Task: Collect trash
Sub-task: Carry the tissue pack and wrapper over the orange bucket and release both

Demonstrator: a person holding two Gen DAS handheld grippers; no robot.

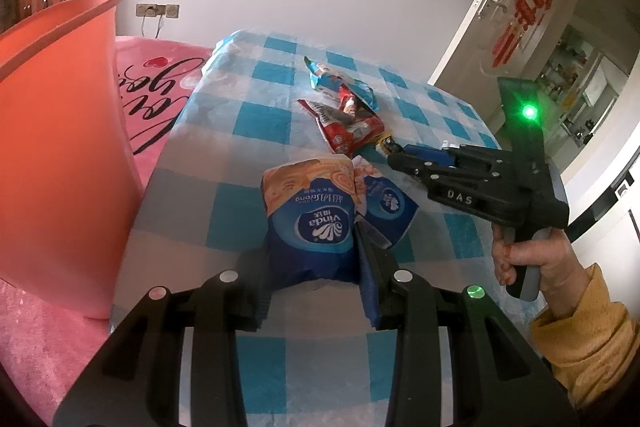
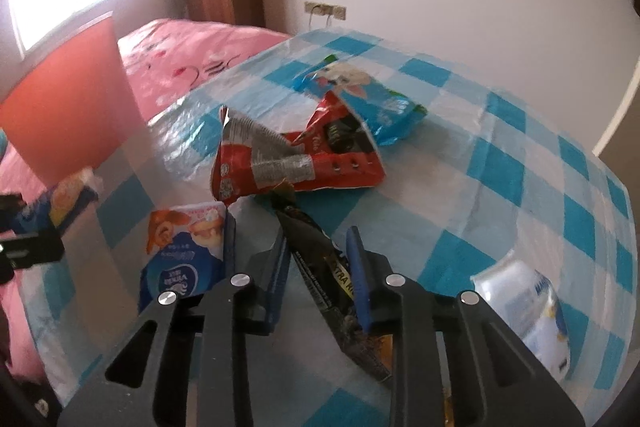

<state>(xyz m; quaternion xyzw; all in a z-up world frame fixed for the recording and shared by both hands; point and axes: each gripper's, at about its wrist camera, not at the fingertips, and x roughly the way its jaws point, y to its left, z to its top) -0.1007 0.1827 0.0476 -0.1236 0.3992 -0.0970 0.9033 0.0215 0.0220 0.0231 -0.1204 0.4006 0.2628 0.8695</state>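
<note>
So right up close in the left wrist view, the left gripper (image 1: 316, 259) has its fingers (image 1: 370, 267) clamped narrow on a blue and orange Vinda tissue pack (image 1: 310, 219), squeezed between the pads and poking out past the tips. A second tissue pack (image 1: 382, 203) sits just beside the right-hand finger, lying flat on the worktop (image 1: 224, 155) with its blue checked plastic cover.

Over in the right wrist view, the right gripper (image 2: 316, 267) has its fingers (image 2: 358, 275) pulled in narrow around a dark snack wrapper (image 2: 320, 267) with a yellow strip on it. The wrapper runs between the pads and trails back under the gripper body. No earlier shot to compare, so just saying what's there: pads look pressed on it.

Straight ahead of those fingertips is a red snack bag (image 2: 288, 163), crumpled and torn open, and past that a blue snack bag (image 2: 360, 99) partly overlapping it. To the right of the right gripper's fingers, near the edge, lies a clear plastic bottle (image 2: 524, 307) on its side, pretty blurry.

The orange trash bin (image 1: 52, 147) stands off to the left of the left gripper's fingers, just beside the worktop edge, on the pink bed (image 1: 160, 83). A hand (image 1: 532, 259) in a yellow sleeve (image 1: 580, 339) grips the right gripper's handle.
</note>
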